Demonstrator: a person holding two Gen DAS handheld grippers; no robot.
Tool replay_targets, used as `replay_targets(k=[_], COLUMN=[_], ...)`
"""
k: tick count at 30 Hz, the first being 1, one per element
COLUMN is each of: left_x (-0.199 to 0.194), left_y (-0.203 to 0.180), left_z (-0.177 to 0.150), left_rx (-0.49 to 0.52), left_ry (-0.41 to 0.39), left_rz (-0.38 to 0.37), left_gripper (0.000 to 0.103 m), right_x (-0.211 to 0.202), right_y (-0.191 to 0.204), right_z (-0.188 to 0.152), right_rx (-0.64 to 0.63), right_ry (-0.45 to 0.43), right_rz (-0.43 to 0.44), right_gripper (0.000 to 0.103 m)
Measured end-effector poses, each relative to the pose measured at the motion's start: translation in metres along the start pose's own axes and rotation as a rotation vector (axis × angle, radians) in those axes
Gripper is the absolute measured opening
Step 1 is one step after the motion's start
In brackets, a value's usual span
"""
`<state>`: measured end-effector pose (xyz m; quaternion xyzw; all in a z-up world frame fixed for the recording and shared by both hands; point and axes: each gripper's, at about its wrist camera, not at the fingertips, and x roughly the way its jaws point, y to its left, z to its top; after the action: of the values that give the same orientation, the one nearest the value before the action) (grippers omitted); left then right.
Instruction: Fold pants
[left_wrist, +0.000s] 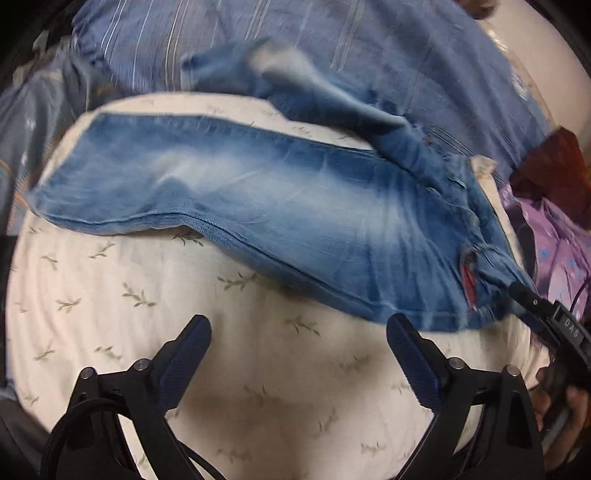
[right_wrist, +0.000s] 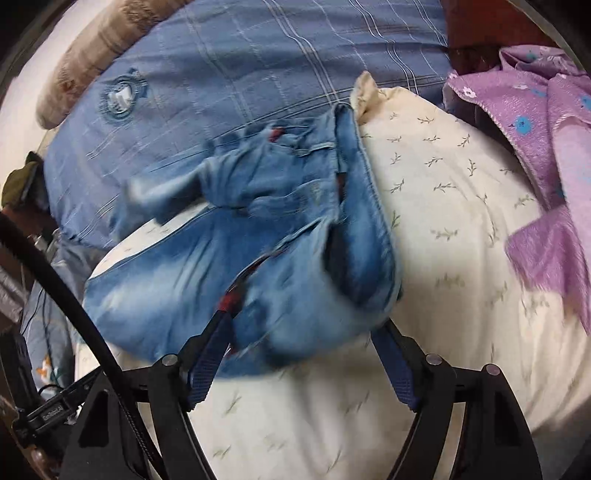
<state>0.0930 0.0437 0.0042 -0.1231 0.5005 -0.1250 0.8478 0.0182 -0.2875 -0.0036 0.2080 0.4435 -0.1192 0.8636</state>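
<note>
In the left wrist view, the faded blue denim jeans (left_wrist: 258, 199) lie across a cream pillow printed with small green sprigs (left_wrist: 110, 314), one leg stretched flat from nine o'clock to the waistband near four o'clock, the other leg thrown up toward twelve o'clock over a blue striped bedsheet (left_wrist: 369, 44). The left gripper (left_wrist: 299, 336) hangs at six o'clock over bare pillow with its jaws wide and nothing between them, just short of the near seam. At four o'clock the black tip of the right gripper (left_wrist: 532, 302) meets the waistband corner. In the right wrist view, that right gripper (right_wrist: 303, 332) has its jaws spread, the bunched waist end of the jeans (right_wrist: 280, 236) lying between and over the fingers (right_wrist: 210, 354); motion blur hides whether cloth is actually pinched, so I cannot tell. A purple flowered garment (right_wrist: 546, 147) sits at two o'clock. The work looks to be early, straightening before the first fold; next, the stray leg probably needs laying onto its partner.
</note>
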Motion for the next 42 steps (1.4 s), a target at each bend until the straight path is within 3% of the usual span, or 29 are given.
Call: replay_targets(k=[3,4,5,6,7,8,11,13,16,18,20,22,23,25,26,27,28,29,31,33,35,38,42], left_x=[0.016,0.024,0.029,0.030,0.034,0.036,0.044,0.042,0.029,0.023,0.029,0.043,0.045,0.044,0.043,0.039,0.033,0.026,0.006,-0.001,-0.012,-0.041,-0.071], left_y=[0.012,0.017,0.019,0.023,0.025,0.027,0.036,0.039,0.036,0.024,0.011,-0.001,-0.003,-0.005,-0.005,-0.007,-0.005,-0.004,0.003,0.014,0.024,0.033,0.038], left_z=[0.013,0.019,0.023,0.028,0.033,0.035,0.039,0.034,0.013,-0.008,-0.025,-0.036,-0.037,-0.037,-0.038,-0.041,-0.042,-0.042,-0.044,-0.043,-0.043,-0.039,-0.029], left_rx=[-0.032,-0.051,-0.063,-0.077,-0.087,-0.099,-0.147,-0.175,-0.200,-0.172,-0.145,-0.086,-0.078,-0.067,-0.053,-0.038,-0.022,-0.005,-0.009,-0.043,-0.084,-0.102,-0.064], left_ry=[0.018,0.023,0.019,-0.001,-0.016,-0.019,-0.012,-0.006,0.016,0.055,0.104,0.113,0.090,0.060,0.060,0.054,0.034,0.016,-0.029,-0.039,-0.045,-0.090,-0.157], left_rz=[-0.018,-0.021,-0.022,-0.020,-0.010,-0.001,0.043,0.016,-0.075,-0.100,-0.103,-0.039,-0.028,-0.031,-0.031,-0.025,-0.009,0.006,0.027,0.025,0.009,0.008,0.031], left_gripper=[0.088,0.085,0.080,0.071,0.064,0.052,0.012,0.009,0.008,0.008,0.008,0.010,0.010,0.014,0.023,0.034,0.040,0.048,0.053,0.055,0.054,0.055,0.063], right_x=[0.015,0.016,0.017,0.018,0.018,0.017,0.016,0.014,-0.004,-0.025,-0.039,-0.035,-0.026,-0.002,0.002,-0.002,-0.012,-0.022,-0.048,-0.070,-0.083,-0.082,-0.072], right_y=[-0.014,-0.017,-0.018,-0.019,-0.020,-0.022,-0.023,-0.030,-0.048,-0.059,-0.070,-0.075,-0.074,-0.070,-0.067,-0.061,-0.056,-0.053,-0.044,-0.031,-0.013,0.018,0.056], right_z=[0.000,-0.001,-0.001,-0.001,0.000,0.001,0.004,0.004,0.007,0.007,0.003,-0.001,-0.001,-0.004,-0.005,-0.005,-0.005,-0.005,-0.008,-0.009,-0.011,-0.009,-0.004], right_rx=[0.043,0.052,0.049,0.045,0.044,0.047,0.035,0.041,0.096,0.114,0.146,0.160,0.158,0.106,0.087,0.058,0.039,0.036,0.034,0.012,-0.025,-0.097,-0.158], right_ry=[0.024,0.028,0.019,0.026,0.028,0.020,0.025,0.025,0.000,-0.033,-0.063,-0.042,-0.018,0.061,0.078,0.063,0.015,-0.022,-0.114,-0.179,-0.206,-0.167,-0.101], right_rz=[-0.002,0.009,0.028,0.041,0.058,0.078,0.086,0.080,0.096,0.053,0.001,-0.083,-0.102,-0.226,-0.243,-0.254,-0.279,-0.302,-0.322,-0.256,-0.136,0.048,0.170], right_gripper=[0.072,0.055,0.047,0.044,0.032,0.027,0.022,0.020,0.018,0.017,0.017,0.019,0.027,0.045,0.045,0.045,0.053,0.067,0.074,0.074,0.075,0.075,0.075])
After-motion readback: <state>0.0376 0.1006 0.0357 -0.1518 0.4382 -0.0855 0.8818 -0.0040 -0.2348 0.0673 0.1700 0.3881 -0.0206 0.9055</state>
